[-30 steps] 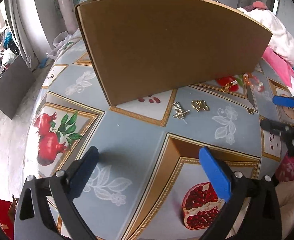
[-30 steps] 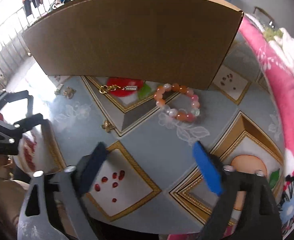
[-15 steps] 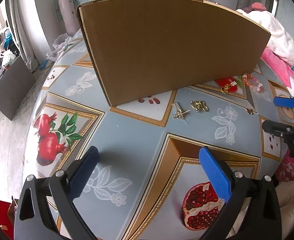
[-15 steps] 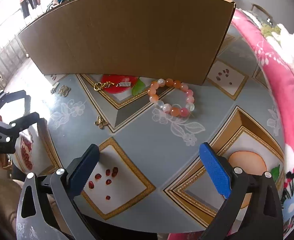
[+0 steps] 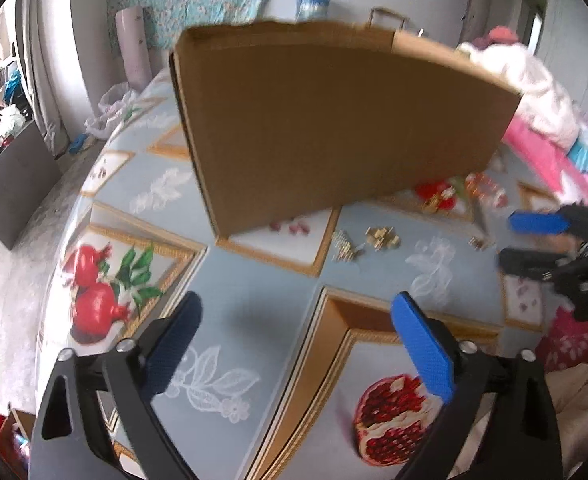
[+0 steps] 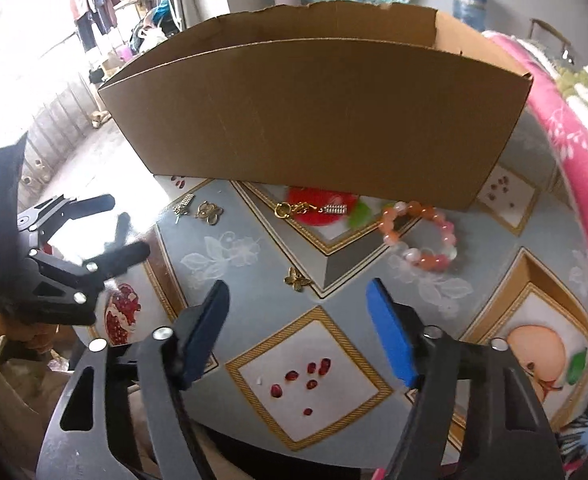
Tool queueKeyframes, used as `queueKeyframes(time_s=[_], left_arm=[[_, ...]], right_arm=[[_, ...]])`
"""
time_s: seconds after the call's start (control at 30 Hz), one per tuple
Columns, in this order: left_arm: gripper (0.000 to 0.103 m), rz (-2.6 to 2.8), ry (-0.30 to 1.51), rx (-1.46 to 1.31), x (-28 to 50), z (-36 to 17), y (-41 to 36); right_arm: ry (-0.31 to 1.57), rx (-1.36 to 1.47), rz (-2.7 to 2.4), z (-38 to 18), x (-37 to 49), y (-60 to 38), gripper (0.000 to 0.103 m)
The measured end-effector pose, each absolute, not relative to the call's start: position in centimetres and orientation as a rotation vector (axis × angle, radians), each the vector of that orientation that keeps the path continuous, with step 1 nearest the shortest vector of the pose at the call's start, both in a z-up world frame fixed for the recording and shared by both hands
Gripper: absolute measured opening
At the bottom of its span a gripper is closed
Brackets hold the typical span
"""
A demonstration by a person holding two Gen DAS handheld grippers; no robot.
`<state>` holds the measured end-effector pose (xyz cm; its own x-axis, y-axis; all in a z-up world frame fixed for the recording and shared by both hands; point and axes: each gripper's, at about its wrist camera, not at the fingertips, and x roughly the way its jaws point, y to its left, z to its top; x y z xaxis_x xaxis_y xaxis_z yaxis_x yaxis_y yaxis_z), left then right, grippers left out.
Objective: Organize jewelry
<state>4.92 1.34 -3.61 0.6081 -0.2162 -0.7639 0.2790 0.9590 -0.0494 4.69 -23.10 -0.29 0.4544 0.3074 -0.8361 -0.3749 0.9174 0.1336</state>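
The box stands on the desk with its tall near wall toward both cameras, so its floor and anything inside stay hidden; only the right wrist view peeks over the rim at a strip of the far wall. The wall's lower edge cuts off part of the printed red fruit behind the gold chain.

The left wrist view is blurred. In it the silver clip and the gold piece just right of it are smears, and the bracelet is a pale pink blur near the box's right corner. The right wrist view is sharper: the bracelet lies flat just in front of the box, the chain left of it, a small gold butterfly nearer the camera, and two more small pieces far left by the box's corner. None touches either tool.

The left tongs stand wide apart above bare desk, nothing between the pads, and have just narrowed slightly. The right tongs also hang empty over the desk, jaws well apart but just drawn in markedly; the butterfly lies just beyond their tips. Each tool shows at the edge of the other's view, the outer parts cut off.

Open desk lies between tongs and jewelry. A pink blanket crowds the desk's right edge, and the near edge falls away under the right tongs.
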Motion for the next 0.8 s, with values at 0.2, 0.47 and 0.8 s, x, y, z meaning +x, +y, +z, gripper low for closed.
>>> queueKeyframes(time_s=[0.2,0.47,0.8], left_arm=[[0.068,-0.349,0.817,0.087,5.3,-2.4,0.1],[0.034,-0.39,0.872,0.112,7.3,-3.5,-1.6],[0.004,-0.398,0.909,0.126,7.9,-4.1,-2.1]], right_arm=[[1.014,-0.042,0.432,-0.1,5.2,-23.0,0.049],[1.02,-0.045,0.449,-0.5,5.9,-22.7,0.048],[1.053,-0.048,0.494,-1.0,7.2,-22.7,0.048]])
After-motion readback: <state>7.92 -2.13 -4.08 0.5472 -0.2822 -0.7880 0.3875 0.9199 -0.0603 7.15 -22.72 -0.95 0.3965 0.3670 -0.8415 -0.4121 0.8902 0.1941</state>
